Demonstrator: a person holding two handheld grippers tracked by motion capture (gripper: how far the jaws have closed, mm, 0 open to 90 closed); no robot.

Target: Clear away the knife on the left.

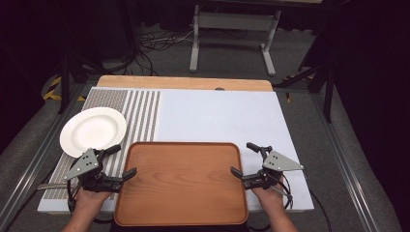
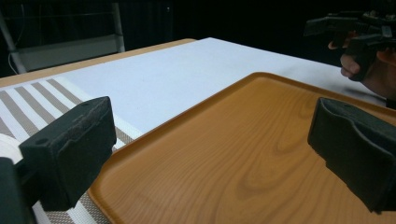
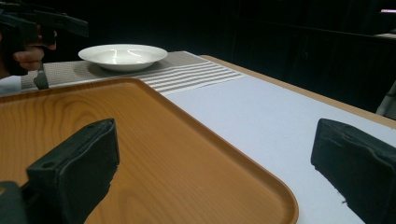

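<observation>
A wooden tray (image 1: 181,181) lay flat at the near edge of the table (image 1: 193,83), on a pale blue-white mat (image 1: 222,113), with nothing on it. The left gripper (image 1: 120,162) was held at the tray's left rim and the right gripper (image 1: 243,158) at its right rim, each pointing inward toward the other. Both stood wide open and held nothing: in the left gripper view the two black jaws sat far apart, one over the striped part of the mat just outside the tray's rim and the other over the tray's wood, and in the right gripper view one jaw hung over the wood and the other over the bare mat beyond the rim. Whether any jaw touched the tray could not be told. A white plate (image 1: 93,130) rested on the grey-and-white striped section of the mat (image 1: 138,108), just beyond the left gripper and close to the tray's far left corner, but apart from it. Nothing lay between either gripper and the tray. Past the table, on the grey floor, stood a grey metal frame (image 1: 234,38) and a tangle of dark cables (image 1: 157,43). No brand, label or writing could be read anywhere.
</observation>
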